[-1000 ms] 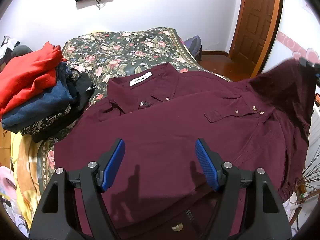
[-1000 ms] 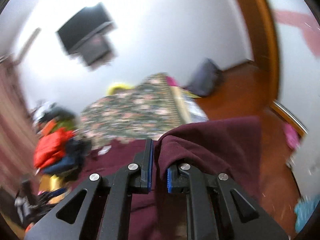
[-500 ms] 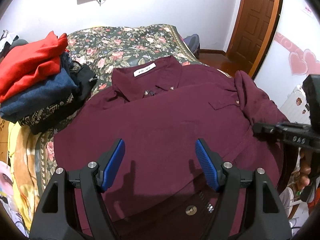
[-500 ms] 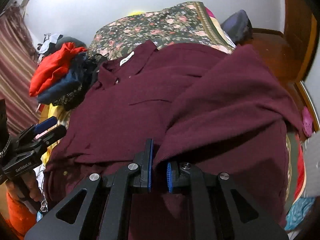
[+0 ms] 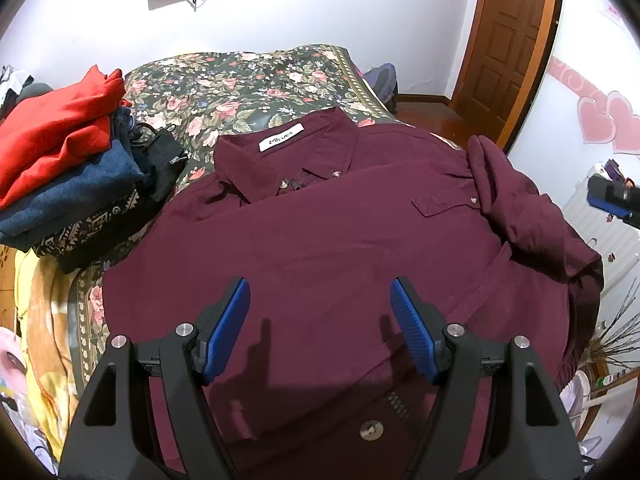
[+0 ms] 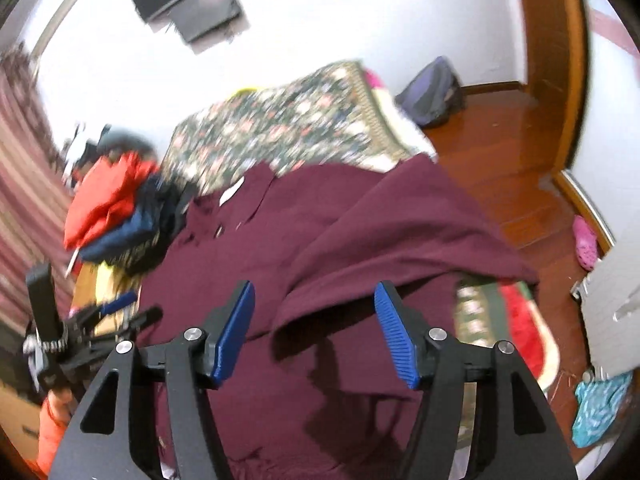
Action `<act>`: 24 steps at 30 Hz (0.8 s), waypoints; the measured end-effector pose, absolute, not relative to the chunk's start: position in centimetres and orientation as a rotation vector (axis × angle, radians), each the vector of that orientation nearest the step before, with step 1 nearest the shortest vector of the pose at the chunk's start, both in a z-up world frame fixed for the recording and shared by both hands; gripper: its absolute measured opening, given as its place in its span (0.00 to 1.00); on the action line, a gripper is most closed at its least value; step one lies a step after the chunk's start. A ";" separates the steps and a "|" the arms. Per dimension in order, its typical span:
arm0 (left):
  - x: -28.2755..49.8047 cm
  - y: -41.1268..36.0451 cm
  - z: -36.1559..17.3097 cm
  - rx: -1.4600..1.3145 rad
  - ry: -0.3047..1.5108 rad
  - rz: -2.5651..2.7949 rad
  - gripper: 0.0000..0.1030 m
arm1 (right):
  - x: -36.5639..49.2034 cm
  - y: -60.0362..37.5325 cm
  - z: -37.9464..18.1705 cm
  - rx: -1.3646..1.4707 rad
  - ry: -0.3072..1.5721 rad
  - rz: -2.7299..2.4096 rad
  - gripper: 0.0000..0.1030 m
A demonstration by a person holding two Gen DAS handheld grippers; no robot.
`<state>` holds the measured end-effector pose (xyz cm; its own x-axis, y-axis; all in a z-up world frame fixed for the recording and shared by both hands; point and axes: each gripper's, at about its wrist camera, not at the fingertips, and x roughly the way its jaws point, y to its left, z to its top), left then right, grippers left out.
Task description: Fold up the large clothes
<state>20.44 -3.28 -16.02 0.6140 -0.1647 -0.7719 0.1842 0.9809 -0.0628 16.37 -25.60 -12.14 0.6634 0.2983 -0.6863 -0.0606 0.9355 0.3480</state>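
A large maroon button shirt (image 5: 320,248) lies spread face up on the floral bed, its collar label at the far end. Its right sleeve (image 5: 516,216) is folded in over the body; the right wrist view shows that sleeve (image 6: 400,236) draped loosely. My left gripper (image 5: 320,308) hovers open above the lower shirt with nothing between its blue pads. My right gripper (image 6: 314,308) has jaws that are opening, and the sleeve's edge lies just ahead of them, free of the pads. The right gripper also shows at the right edge (image 5: 608,200) of the left wrist view.
A pile of folded clothes (image 5: 60,160), red over blue, sits at the bed's left. The floral bedspread (image 5: 240,84) stretches beyond the collar. A wooden door (image 5: 516,40) and wood floor (image 6: 516,152) lie to the right. A bag (image 6: 432,92) rests by the wall.
The right gripper carried the sleeve over onto the shirt's body, came down, and let it go as its jaws parted. The left gripper stayed open in place.
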 end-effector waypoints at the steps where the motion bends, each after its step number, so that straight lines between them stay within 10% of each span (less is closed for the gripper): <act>1: 20.5 -3.3 -16.0 0.022 0.888 -0.200 0.69 | 16.5 -26.4 -12.1 0.328 0.814 0.184 0.57; 24: 22.2 -4.6 -16.6 0.019 0.917 -0.173 0.69 | 22.8 -37.1 -23.6 0.880 0.926 -0.002 0.53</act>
